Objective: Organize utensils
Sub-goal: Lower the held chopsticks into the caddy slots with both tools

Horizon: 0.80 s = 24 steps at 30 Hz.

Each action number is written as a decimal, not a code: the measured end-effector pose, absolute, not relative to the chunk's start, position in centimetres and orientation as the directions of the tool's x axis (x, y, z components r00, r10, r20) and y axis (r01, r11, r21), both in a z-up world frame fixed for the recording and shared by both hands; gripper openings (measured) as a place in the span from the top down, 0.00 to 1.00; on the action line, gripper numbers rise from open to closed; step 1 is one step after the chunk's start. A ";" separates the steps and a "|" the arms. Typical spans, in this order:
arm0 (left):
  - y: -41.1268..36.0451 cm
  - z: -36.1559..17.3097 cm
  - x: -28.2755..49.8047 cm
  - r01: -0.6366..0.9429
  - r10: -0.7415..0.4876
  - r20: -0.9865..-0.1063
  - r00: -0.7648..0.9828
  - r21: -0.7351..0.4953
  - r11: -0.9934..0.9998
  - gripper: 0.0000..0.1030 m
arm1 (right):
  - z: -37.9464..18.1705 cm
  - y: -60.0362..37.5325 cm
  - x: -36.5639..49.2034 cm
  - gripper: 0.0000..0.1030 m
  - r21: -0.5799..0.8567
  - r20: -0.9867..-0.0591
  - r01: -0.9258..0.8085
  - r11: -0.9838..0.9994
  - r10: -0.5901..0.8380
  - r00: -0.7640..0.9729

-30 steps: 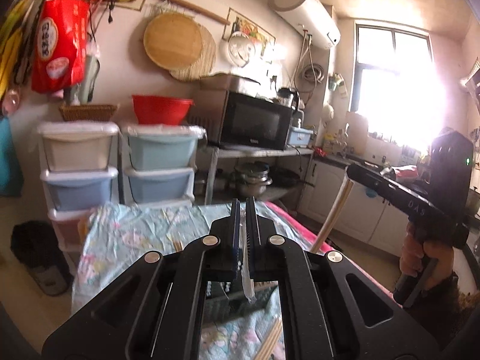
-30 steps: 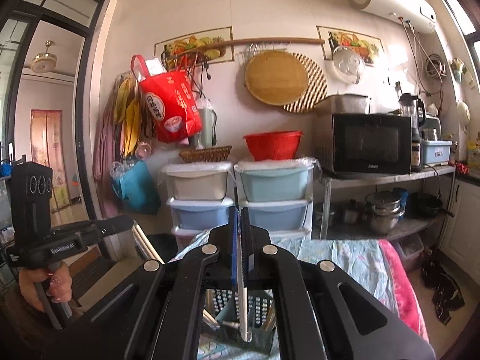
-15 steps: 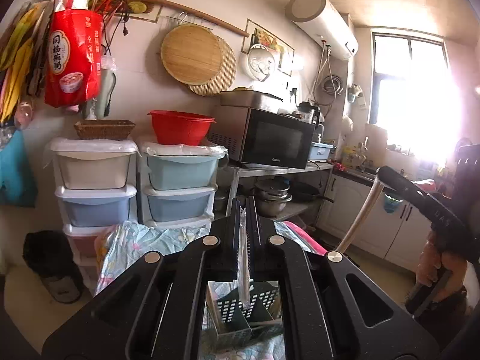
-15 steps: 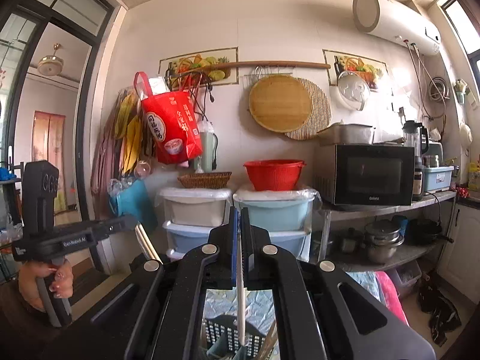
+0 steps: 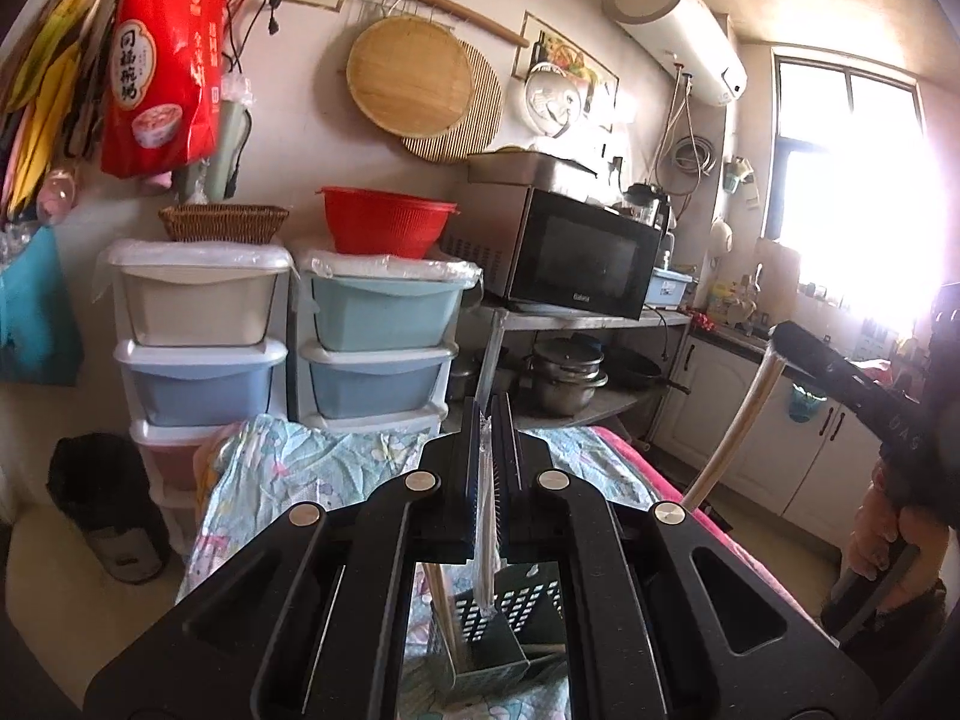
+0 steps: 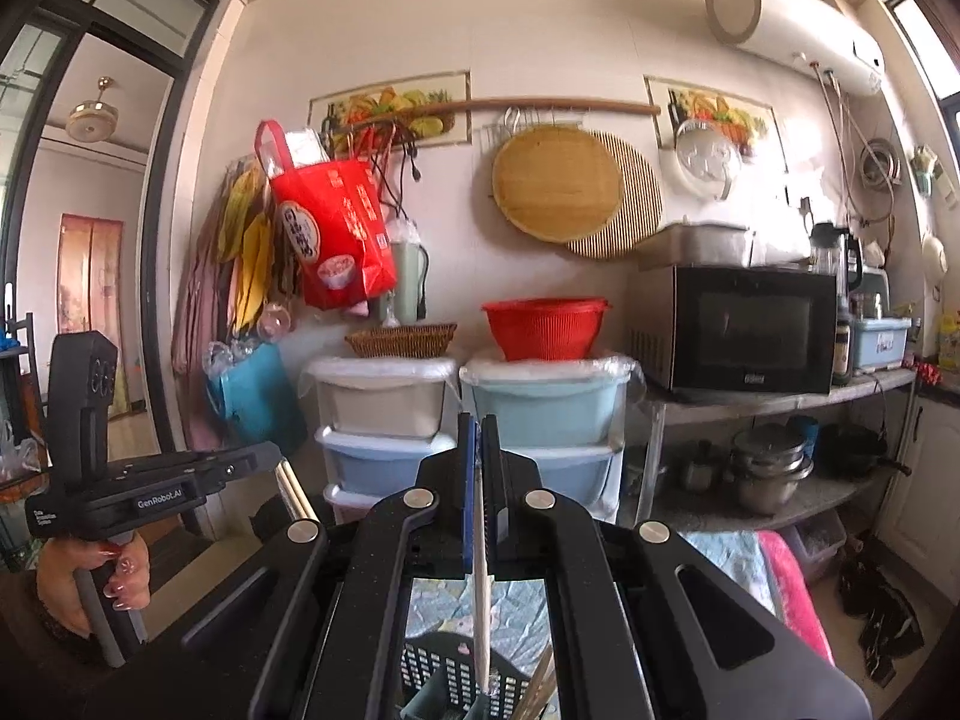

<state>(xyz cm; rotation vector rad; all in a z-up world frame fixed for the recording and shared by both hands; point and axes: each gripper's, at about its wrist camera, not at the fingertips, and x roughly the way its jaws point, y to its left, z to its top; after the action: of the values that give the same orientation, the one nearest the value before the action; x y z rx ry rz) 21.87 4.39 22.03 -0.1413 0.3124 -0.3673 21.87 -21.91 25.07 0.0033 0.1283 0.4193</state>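
Left black two-finger gripper (image 5: 491,414) held level, jaws pinched nearly together on a thin clear-wrapped stick that hangs down between them. Right black two-finger gripper (image 6: 478,426) also level, jaws clamped on a pale slim stick pointing down. Left hand (image 6: 90,585) with painted nails wraps the handle at far left; right hand (image 5: 882,534) grips its handle at right edge.
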 end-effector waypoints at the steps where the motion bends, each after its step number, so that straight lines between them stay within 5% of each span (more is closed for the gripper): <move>1: 4.4 21.7 22.1 0.332 -0.376 -0.281 0.883 -0.194 0.923 0.98 | 24.8 -21.9 22.1 0.98 0.033 -0.132 -0.405 0.914 0.406 0.904; 24: 2.6 13.5 23.5 0.333 -0.397 -0.411 0.821 -0.220 0.917 0.98 | 17.2 -20.1 25.8 0.98 0.082 -0.313 -0.405 0.911 0.409 0.857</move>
<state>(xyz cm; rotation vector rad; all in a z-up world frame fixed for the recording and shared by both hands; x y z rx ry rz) 23.50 2.64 13.53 -0.1411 0.4675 -0.3901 25.77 -20.13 17.17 0.0134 0.3315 0.4276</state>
